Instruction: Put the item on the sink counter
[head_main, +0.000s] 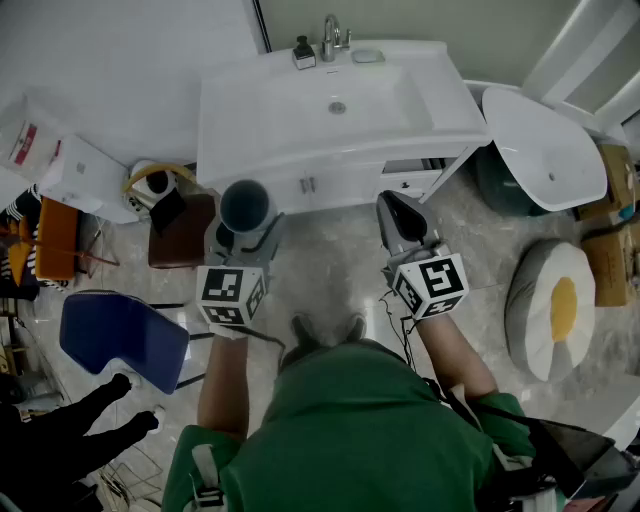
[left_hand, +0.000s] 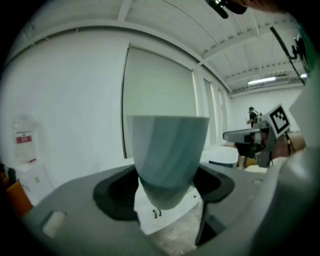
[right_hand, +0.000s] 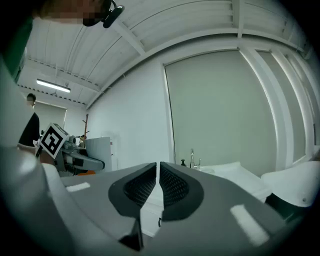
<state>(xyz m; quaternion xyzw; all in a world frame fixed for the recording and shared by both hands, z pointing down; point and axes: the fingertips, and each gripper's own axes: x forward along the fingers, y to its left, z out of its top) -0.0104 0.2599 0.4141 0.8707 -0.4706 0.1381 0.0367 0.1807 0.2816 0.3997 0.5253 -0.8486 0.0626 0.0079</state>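
Head view: your left tool (head_main: 243, 242) pinches upright cup (head_main: 245, 203), desk (head_main: 225, 115) directly above it in frame; right tool (head_main: 400, 215) pressed together, empty.

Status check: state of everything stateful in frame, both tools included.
Left tool: closed on the cup.
Cup: upright, held in the air, not yet on the counter.
Right tool: closed, empty.
Sink: basin empty.
Faucet: no water seen running.
Cabinet doors: closed.
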